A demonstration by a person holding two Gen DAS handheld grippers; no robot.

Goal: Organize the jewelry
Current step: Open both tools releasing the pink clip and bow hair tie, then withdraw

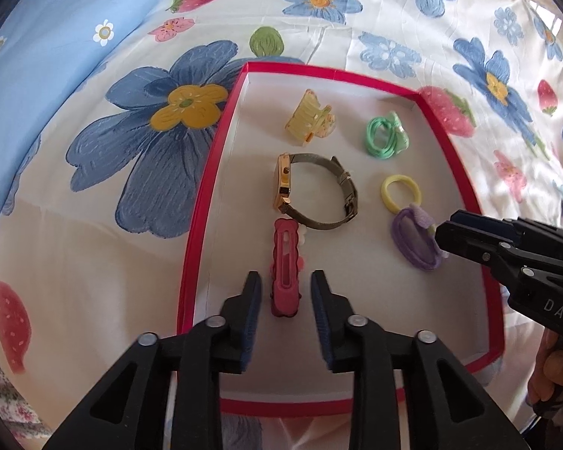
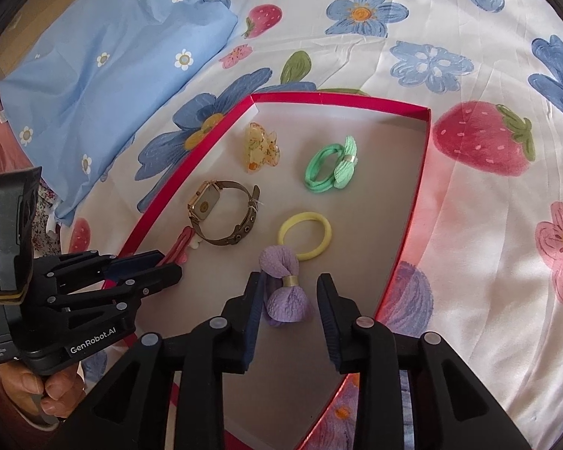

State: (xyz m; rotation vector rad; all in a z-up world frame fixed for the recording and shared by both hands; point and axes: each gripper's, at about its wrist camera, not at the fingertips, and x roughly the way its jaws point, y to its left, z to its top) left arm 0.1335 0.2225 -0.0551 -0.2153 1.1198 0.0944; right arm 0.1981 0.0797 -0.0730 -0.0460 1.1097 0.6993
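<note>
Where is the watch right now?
The watch lies on its side inside the red-rimmed tray, about mid-tray toward the left rim in both wrist views, between the yellow hair claw and the pink hair clip.

Bright, soft daylight, faint shadows; sharp centres, strong fisheye bending and dark vignetted corners.

In the red-rimmed tray (image 1: 214, 172) lie a pink clip (image 1: 284, 270), gold watch (image 1: 311, 191), yellow claw clip (image 1: 307, 118), green tie (image 1: 384, 135), and yellow tie with purple bow (image 2: 287, 292).
</note>
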